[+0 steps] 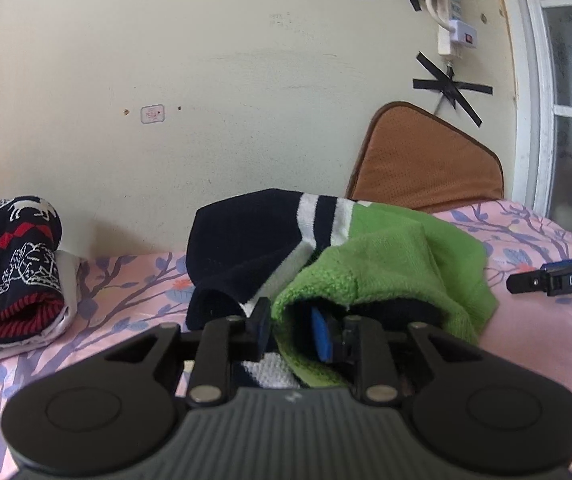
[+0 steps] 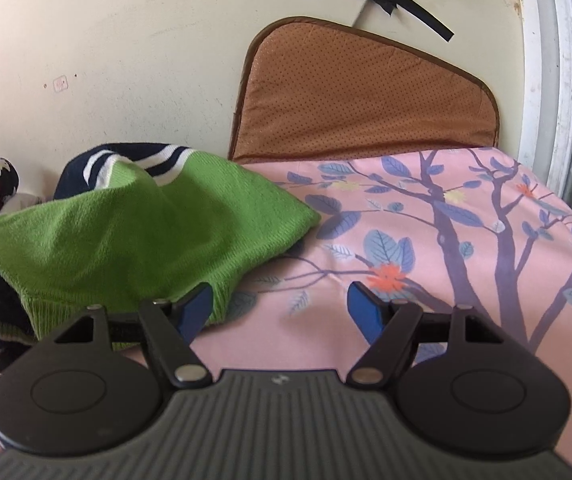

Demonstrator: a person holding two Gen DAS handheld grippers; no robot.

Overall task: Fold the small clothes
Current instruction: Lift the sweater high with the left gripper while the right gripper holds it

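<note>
A small green sweater with navy and white stripes point(image 1: 382, 264) lies bunched on the pink floral sheet point(image 1: 534, 344). My left gripper point(image 1: 292, 330) is shut on the green hem of the sweater, with cloth pinched between its blue pads. In the right wrist view the same sweater point(image 2: 133, 232) lies to the left. My right gripper point(image 2: 277, 312) is open and empty just right of the sweater's corner, its left fingertip point(image 2: 195, 308) by the hem. The right gripper also shows at the right edge of the left wrist view point(image 1: 558, 280).
A folded navy and red patterned sweater point(image 1: 9, 264) sits on white cloth at the far left. A brown cushion point(image 2: 362, 96) leans on the cream wall behind the bed. A window frame point(image 1: 534, 92) stands at the right. The pink sheet point(image 2: 466, 240) spreads to the right.
</note>
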